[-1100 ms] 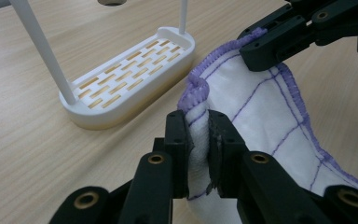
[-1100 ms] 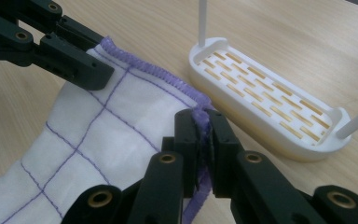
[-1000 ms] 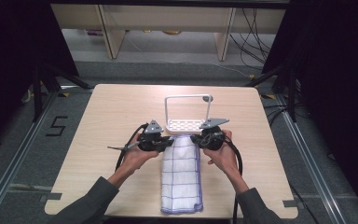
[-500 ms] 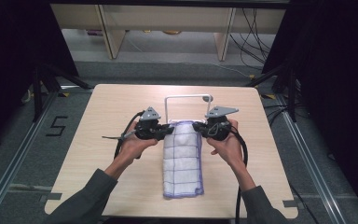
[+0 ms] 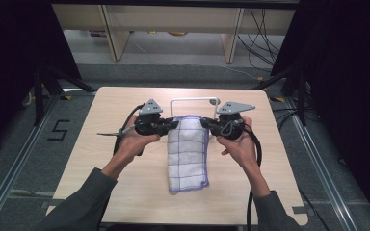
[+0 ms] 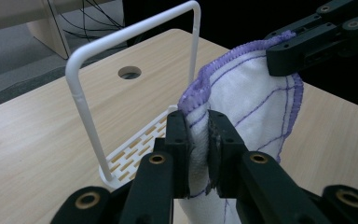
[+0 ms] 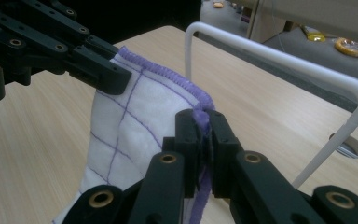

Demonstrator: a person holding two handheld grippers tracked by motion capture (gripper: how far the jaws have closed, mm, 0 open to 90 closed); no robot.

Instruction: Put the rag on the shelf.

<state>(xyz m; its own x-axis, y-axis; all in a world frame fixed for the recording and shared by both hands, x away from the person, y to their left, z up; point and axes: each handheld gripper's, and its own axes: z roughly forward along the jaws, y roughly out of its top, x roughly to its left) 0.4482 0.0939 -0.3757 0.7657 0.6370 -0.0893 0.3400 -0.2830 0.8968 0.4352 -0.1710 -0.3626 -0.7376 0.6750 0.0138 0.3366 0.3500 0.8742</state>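
A white cloth with a purple grid and purple hem (image 5: 189, 153) hangs lengthwise over the table's middle, its near end still lying on the wood. My left gripper (image 5: 174, 123) is shut on its far left corner, and the left gripper view shows that gripper (image 6: 199, 135) pinching the cloth (image 6: 249, 100) between its pads. My right gripper (image 5: 204, 122) is shut on the far right corner; in the right gripper view this gripper (image 7: 203, 135) clamps the hem of the cloth (image 7: 135, 109). A white wire rack (image 5: 195, 102) stands just behind the lifted edge.
The rack's slotted base (image 6: 135, 151) rests on the wooden table (image 5: 106, 159); a round hole (image 6: 129, 72) lies in the tabletop beyond it. Shelving legs and cables (image 5: 265, 29) stand on the floor past the far edge. Dark frames flank the table.
Both grippers have risen and moved toward the rack, each holding a corner. The cloth's far end has lifted off the table and now hangs between them.
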